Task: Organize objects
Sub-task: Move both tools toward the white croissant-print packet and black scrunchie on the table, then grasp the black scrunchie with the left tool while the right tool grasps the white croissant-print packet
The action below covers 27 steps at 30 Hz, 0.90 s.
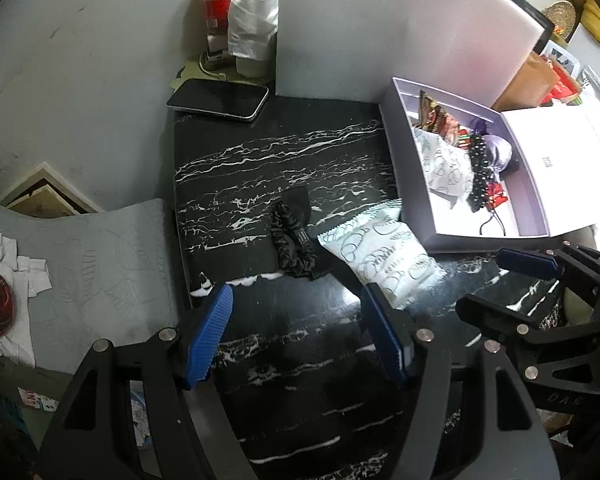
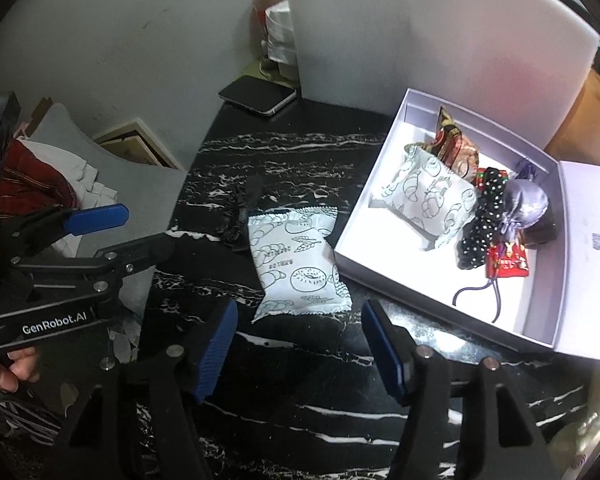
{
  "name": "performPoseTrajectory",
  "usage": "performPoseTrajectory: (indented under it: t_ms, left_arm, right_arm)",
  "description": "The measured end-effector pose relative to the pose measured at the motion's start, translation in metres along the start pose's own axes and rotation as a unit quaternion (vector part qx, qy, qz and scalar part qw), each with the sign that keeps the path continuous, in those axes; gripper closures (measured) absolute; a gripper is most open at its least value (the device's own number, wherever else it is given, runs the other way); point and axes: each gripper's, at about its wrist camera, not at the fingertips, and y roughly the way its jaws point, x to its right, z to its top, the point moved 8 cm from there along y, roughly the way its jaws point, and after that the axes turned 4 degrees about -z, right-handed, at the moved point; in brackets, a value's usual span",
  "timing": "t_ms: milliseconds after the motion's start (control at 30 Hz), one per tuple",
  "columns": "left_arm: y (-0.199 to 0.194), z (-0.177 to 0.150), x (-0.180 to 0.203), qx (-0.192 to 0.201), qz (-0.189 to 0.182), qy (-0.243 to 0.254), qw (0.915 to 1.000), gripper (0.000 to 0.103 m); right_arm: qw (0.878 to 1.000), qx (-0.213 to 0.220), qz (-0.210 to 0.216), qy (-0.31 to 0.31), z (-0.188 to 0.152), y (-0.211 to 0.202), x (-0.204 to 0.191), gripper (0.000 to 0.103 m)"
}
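Observation:
A white snack packet with line drawings lies on the black marble table, next to a black scrunchie. My left gripper hovers open just short of the scrunchie, holding nothing. My right gripper is open above the table, right before the packet's near edge, also with nothing in it. To the right, the lavender box holds a second white packet, a dotted scrunchie, a purple satin pouch, red wrappers and a brown snack bag.
The box's lid lies open to the right. A phone rests at the table's far corner, with a jar and a wrapped container behind it. A white board stands at the back. A grey cushion borders the table's left edge.

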Motion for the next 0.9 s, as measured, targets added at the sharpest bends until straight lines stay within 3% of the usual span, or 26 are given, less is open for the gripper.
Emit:
performPoseTrajectory:
  t_ms: [233,900]
  left_arm:
    - [0.032,0.012,-0.009,-0.014,-0.009,-0.005,0.9999,0.038]
    - [0.107,0.047,-0.019,-0.018,-0.002,0.046,0.9988,0.038]
  right_arm:
    - [1.0,-0.006,0.002,-0.002,0.006,0.02,-0.001,0.027]
    - [0.999,-0.04,-0.024,-0.021,0.002,0.076,-0.011,0.027]
